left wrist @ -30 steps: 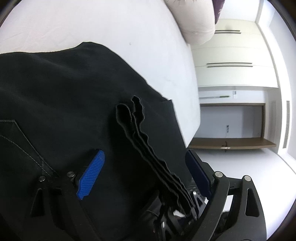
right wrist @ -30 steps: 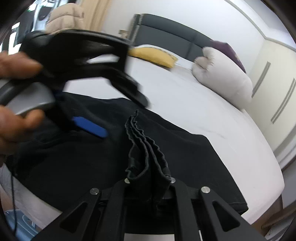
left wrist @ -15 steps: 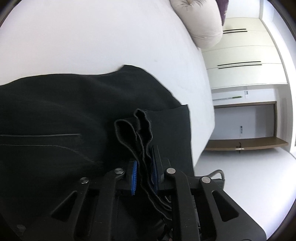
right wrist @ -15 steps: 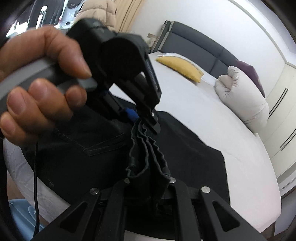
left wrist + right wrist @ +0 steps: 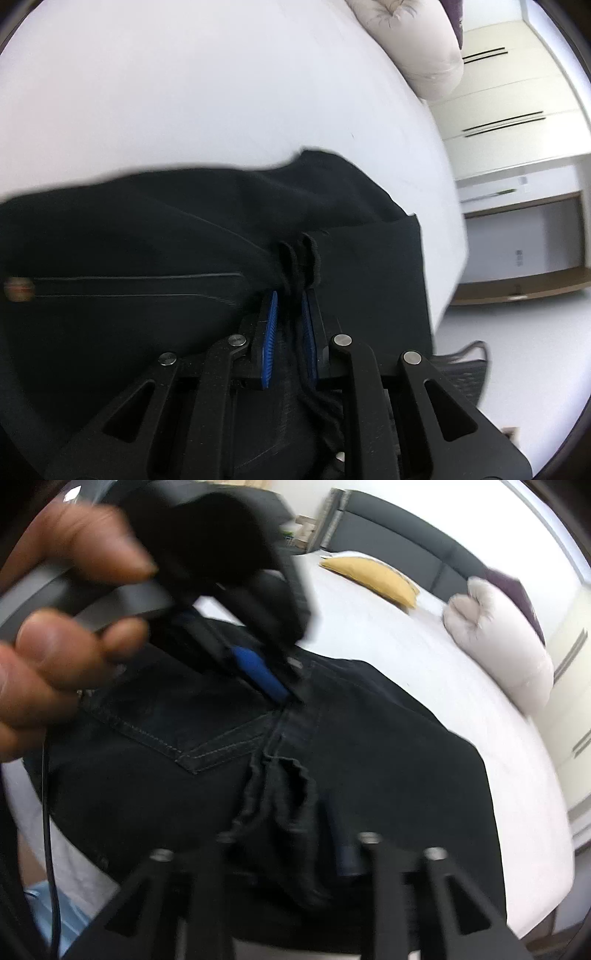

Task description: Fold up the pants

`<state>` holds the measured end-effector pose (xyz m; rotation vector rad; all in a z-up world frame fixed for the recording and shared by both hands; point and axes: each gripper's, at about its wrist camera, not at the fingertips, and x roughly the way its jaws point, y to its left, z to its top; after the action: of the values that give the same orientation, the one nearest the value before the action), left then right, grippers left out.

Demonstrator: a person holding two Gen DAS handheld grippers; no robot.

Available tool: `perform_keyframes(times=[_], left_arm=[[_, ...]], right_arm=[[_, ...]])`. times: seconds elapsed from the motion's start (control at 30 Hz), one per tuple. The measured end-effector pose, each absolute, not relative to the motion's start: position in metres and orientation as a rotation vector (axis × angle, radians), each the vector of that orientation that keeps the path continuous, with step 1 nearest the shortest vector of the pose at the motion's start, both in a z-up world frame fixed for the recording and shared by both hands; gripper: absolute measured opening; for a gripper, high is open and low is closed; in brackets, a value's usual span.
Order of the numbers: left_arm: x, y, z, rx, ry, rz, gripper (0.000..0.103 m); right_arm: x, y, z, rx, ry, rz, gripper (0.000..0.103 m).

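White bed (image 5: 221,92); pants (image 5: 129,240) across it. Left gripper (image 5: 290,317) clenches bunched hem; right gripper (image 5: 295,843) just beside, opening, cloth loose between.

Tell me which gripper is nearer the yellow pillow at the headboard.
Left. In the right wrist view the left gripper, shut on the bunched hem of the black pants, sits farther up the bed toward the yellow pillow. The right gripper, jaws opening around the hem, stays by the bed's near edge.
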<state>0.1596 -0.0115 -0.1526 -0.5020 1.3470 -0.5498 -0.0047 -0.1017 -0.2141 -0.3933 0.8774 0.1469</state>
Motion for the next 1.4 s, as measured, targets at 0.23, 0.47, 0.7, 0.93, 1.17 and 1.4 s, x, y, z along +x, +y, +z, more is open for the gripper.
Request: perform_keyframes(times=[0.23,0.47,0.7,0.93,1.17,1.4], left_arm=[[0.143,-0.022,-0.109,-0.397,1.237,-0.545,0.013],[0.123,-0.093,-0.134,-0.229,1.303,-0.646,0.013],[0.116,-0.087,-0.145,-0.227,1.289,-0.664,0.013],[0.104,-0.088,-0.145,-0.186,1.245,-0.677,0.013],[0.106,-0.084,-0.146,-0.214,1.237,-0.686,0.013],[0.097,-0.074,-0.145,-0.215,1.211,-0.681,0.013]], right_arm=[[-0.019,-0.177,-0.169,-0.005,0.970,0.429,0.066],[0.044,-0.354,-0.160,0.551,0.977,0.447,0.014],[0.137,-0.402,-0.213,0.832,1.078,0.551,0.013],[0.140,-0.407,-0.274,0.973,1.171,0.516,0.001],[0.070,-0.416,-0.257,0.907,1.214,0.556,0.003],[-0.006,-0.409,-0.257,0.946,1.176,0.524,0.006]])
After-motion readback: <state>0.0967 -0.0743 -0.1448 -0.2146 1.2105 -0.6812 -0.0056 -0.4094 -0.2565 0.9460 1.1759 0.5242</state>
